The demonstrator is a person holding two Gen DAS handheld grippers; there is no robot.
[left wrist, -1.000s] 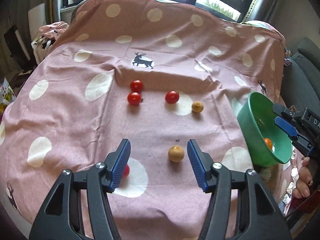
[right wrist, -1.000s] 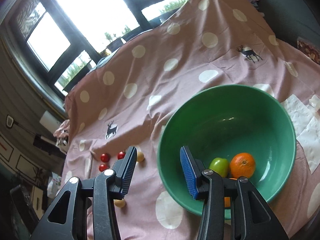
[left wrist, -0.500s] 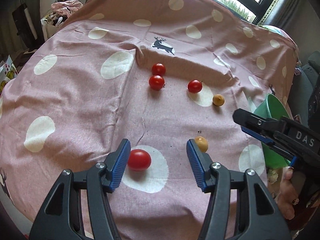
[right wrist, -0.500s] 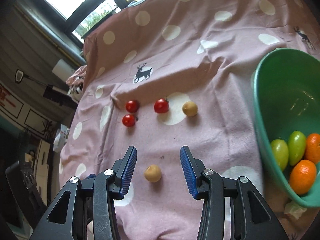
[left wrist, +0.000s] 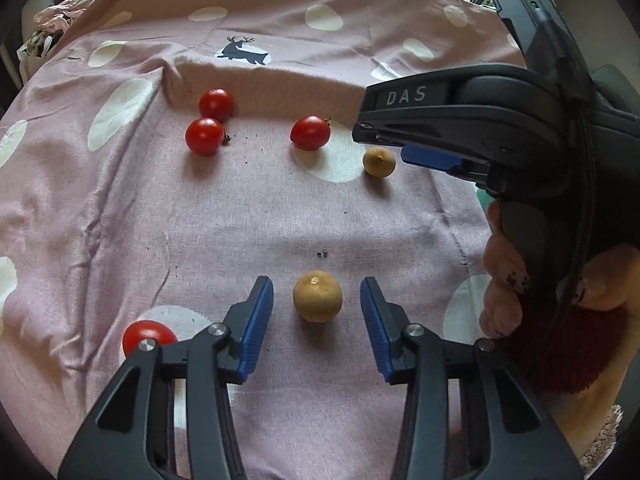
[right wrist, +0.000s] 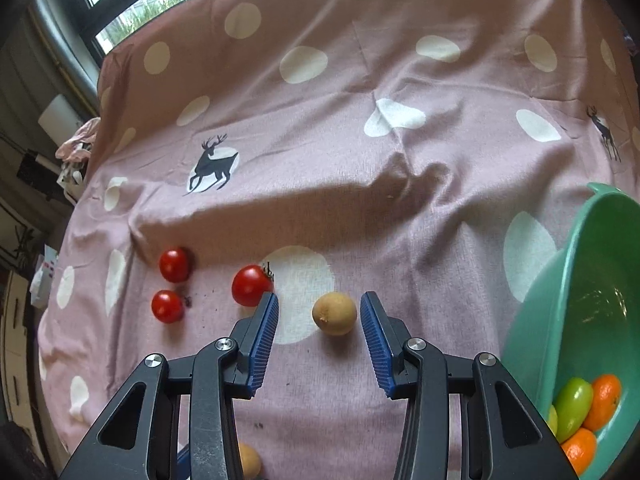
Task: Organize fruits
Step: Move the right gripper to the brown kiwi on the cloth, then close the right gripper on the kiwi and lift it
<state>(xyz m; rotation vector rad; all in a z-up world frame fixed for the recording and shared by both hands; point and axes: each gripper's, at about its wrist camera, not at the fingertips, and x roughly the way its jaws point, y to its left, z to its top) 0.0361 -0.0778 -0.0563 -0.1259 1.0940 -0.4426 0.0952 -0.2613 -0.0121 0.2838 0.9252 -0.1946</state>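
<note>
My left gripper is open, its jaws on either side of a near tan round fruit without touching it. My right gripper is open around a far tan fruit, also apart from it; that gripper's body shows in the left wrist view, its tip beside that fruit. Three red tomatoes lie further back, and one more tomato sits by my left finger. A green bowl at the right holds oranges and green fruit.
Everything lies on a pink polka-dot cloth with deer prints, with a raised fold behind the tomatoes. The person's hand is at the right. Windows and clutter lie beyond the far edge.
Both grippers moved forward and lower. The left now brackets the near tan fruit instead of the red tomato; the right swung from the bowl to the far tan fruit.
</note>
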